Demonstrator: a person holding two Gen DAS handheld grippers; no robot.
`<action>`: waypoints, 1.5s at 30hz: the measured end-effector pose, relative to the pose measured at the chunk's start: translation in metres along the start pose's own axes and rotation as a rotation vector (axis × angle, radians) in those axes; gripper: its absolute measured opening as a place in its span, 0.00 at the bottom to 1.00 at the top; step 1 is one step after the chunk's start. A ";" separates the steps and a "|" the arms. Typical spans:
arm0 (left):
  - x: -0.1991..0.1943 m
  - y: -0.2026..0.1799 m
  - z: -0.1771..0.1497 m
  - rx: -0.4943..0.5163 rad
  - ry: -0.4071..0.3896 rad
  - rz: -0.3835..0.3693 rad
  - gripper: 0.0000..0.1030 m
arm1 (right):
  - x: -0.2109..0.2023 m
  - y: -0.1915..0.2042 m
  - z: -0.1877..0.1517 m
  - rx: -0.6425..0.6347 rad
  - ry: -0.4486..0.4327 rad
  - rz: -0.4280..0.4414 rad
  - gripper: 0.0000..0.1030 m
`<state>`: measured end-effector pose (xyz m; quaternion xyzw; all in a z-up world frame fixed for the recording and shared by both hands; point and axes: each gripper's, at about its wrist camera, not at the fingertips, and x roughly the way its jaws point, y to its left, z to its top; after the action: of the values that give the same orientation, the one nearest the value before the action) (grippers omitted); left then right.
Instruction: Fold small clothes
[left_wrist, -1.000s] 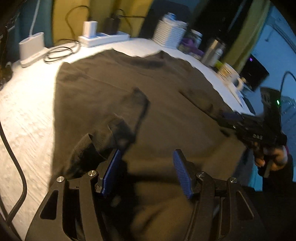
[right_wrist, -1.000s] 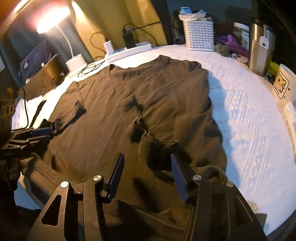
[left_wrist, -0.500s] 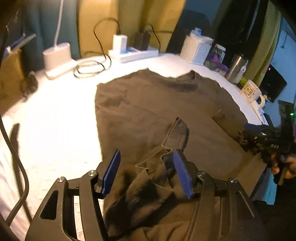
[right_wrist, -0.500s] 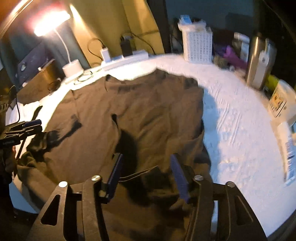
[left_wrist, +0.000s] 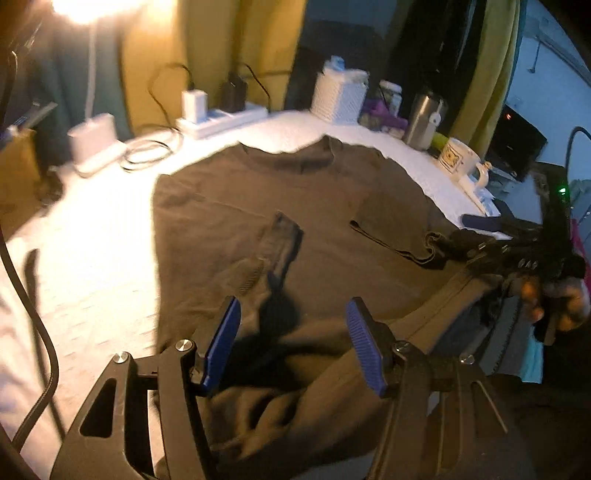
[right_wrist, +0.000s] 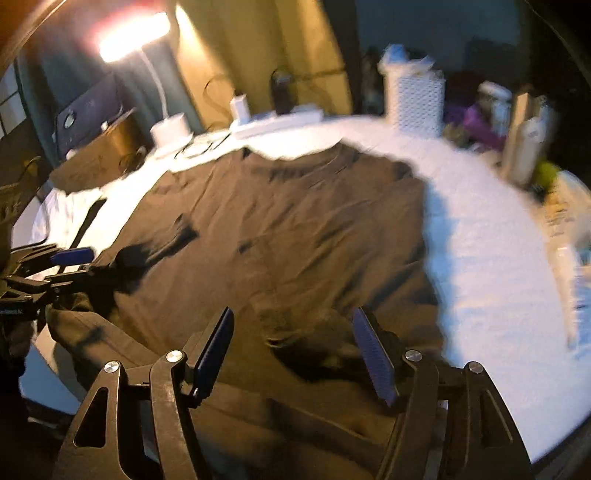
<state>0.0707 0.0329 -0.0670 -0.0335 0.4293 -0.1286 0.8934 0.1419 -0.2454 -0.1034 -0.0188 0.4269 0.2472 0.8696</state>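
Dark olive-brown T-shirt (left_wrist: 332, 206) spread flat on the white textured table (left_wrist: 92, 236), long axis running from near edge to far side, collar (right_wrist: 306, 155) pointing away toward the power strip (left_wrist: 221, 118). Both sleeves folded inward over the body; lower hem bunched and draped over the near edge. Fabric creased, blurred in both views. Left gripper (left_wrist: 291, 339) standing wide above the hem, nothing pressed between its blue pads. Right gripper (right_wrist: 291, 350) wide too, jaws having just been opening, cloth below but not pinched. At the far edge, a white perforated basket (right_wrist: 417, 99) holding something pale, unclear what. Beside it a steel tumbler (left_wrist: 424, 118) and a mug (left_wrist: 461, 158).
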 end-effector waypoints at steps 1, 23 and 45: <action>-0.006 0.003 -0.003 -0.006 -0.011 0.017 0.62 | -0.013 -0.006 -0.002 0.007 -0.024 -0.034 0.67; -0.023 -0.008 -0.074 -0.016 -0.063 0.090 0.09 | -0.052 -0.049 -0.088 0.084 -0.034 -0.143 0.11; -0.066 -0.011 -0.039 0.011 -0.271 0.159 0.07 | -0.120 -0.031 -0.043 0.005 -0.293 -0.199 0.10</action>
<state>-0.0010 0.0417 -0.0391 -0.0116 0.3055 -0.0541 0.9506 0.0630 -0.3329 -0.0461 -0.0226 0.2924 0.1587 0.9428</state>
